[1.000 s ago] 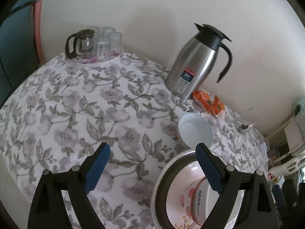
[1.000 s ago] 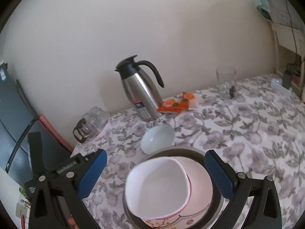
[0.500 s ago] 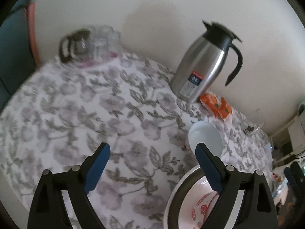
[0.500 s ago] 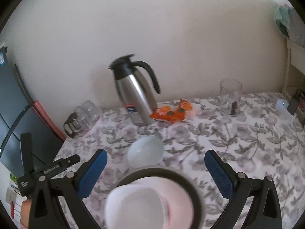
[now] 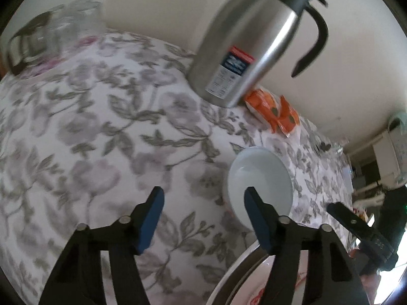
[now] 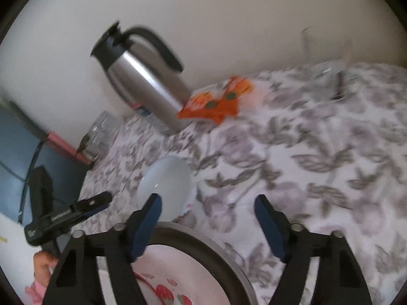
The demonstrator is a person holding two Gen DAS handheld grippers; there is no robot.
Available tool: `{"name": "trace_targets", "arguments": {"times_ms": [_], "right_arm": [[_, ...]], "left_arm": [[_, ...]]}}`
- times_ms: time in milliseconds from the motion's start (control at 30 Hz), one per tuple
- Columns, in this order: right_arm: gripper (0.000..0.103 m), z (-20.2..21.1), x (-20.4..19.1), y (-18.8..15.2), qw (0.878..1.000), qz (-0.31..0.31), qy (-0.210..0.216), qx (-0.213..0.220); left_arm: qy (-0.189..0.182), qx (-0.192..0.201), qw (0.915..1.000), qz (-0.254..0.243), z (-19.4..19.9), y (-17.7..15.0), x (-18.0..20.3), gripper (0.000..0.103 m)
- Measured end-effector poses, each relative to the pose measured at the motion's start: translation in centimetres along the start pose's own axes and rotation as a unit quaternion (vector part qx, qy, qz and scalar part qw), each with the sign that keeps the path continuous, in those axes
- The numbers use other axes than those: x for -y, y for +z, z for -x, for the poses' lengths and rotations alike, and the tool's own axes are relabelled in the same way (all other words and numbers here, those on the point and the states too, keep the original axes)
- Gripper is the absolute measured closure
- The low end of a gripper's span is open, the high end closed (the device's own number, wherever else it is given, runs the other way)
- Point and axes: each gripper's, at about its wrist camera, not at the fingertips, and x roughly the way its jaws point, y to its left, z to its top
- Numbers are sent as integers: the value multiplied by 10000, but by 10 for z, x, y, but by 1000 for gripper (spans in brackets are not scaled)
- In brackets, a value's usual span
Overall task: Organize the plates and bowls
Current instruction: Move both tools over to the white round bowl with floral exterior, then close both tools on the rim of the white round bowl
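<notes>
A small white bowl (image 5: 264,178) sits on the floral tablecloth; it also shows in the right wrist view (image 6: 165,185). My left gripper (image 5: 203,218) is open and empty, its right finger over the bowl's near rim. My right gripper (image 6: 207,223) is open and empty, its left finger in front of the bowl. A steel plate (image 6: 216,249) holding a white dish with strawberry print (image 6: 173,279) lies under the right gripper; its rim shows in the left wrist view (image 5: 236,274). The left gripper appears in the right wrist view (image 6: 66,213), and the right gripper in the left wrist view (image 5: 356,226).
A steel thermos jug (image 5: 249,43) stands by the wall, with orange snack packets (image 5: 274,111) beside it. Upturned glasses and a glass teapot (image 5: 51,30) sit at the far left corner. A drinking glass (image 6: 325,56) stands at the far right.
Both grippers moved forward and lower toward the white bowl. The stacked plate slid to the bottom edge of both views. The views are blurred from motion.
</notes>
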Motion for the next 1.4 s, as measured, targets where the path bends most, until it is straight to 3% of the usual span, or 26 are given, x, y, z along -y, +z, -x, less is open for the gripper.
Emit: {"name": "trace_targets", "arguments": {"times_ms": [300,567,767,1000,1067,1400], "right_arm": [[61,-40,-12,11,9972,377,11,-642],[71,-57,-13,19,9950,351,-121,-922],[81,-68,-17,20,9927,419,-227,-1107],[84,-80,-24,21,9883,535,-439,-1357],[89,-84,-26,20,9872,564,-469,-1418],[93,-67,-21,24,9905,544,-532,-1142]], "left_arm": [[-218,-485,9984,-209,-44,17,8,68],[-183,-718,9958,-533,-66,14,26,92],[-52,-668,9928,-994,-68,15,36,94],[22,-709,9914,-1095,-69,17,40,94],[-6,-691,9915,-1099,-68,16,40,94],[-100,-613,9904,-1237,-59,12,56,94]]}}
